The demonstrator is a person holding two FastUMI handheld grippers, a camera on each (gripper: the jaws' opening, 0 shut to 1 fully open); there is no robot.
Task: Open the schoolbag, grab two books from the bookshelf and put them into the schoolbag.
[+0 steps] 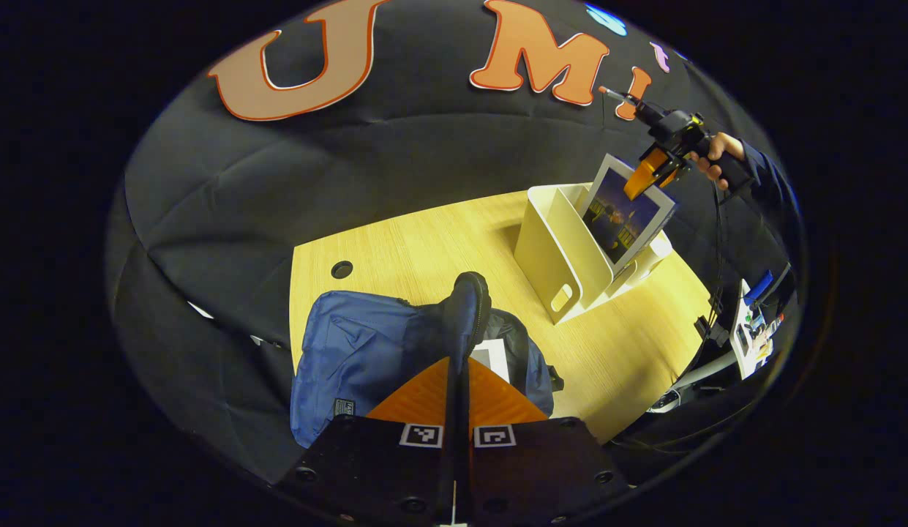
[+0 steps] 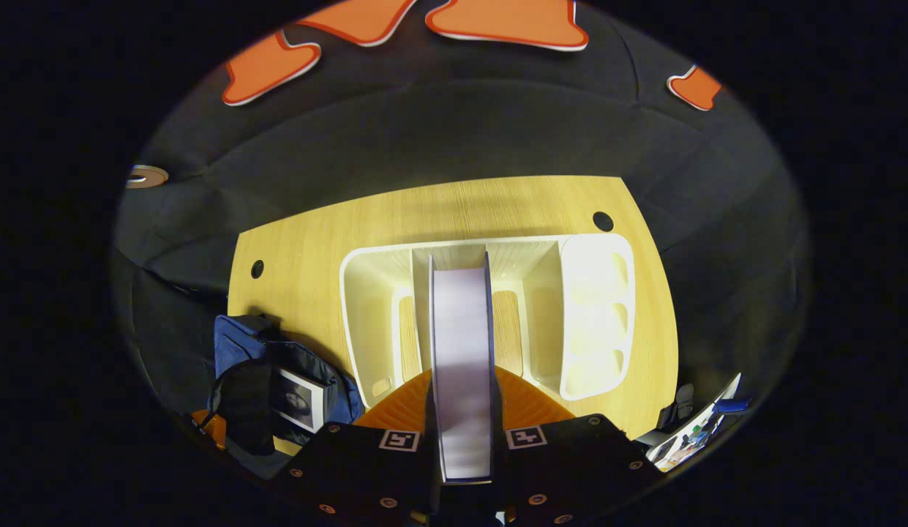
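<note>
Right gripper (image 2: 462,439) clamps a book (image 2: 461,351) above the white bookshelf (image 2: 596,307), while left gripper (image 1: 457,388) pinches the blue schoolbag's (image 1: 351,351) dark flap (image 1: 464,307), another book (image 2: 300,399) already inside.

Schoolbag (image 1: 351,351) showing matt blue cloth; beside it, table (image 1: 424,241) showing pale wood grain — bookshelf (image 2: 593,307) looking smooth white plastic, book (image 1: 625,219) cover glossy.

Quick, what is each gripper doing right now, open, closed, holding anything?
Left gripper: closed on the schoolbag's dark flap, holding the schoolbag open.
Right gripper: closed on a book, above the white bookshelf.
</note>
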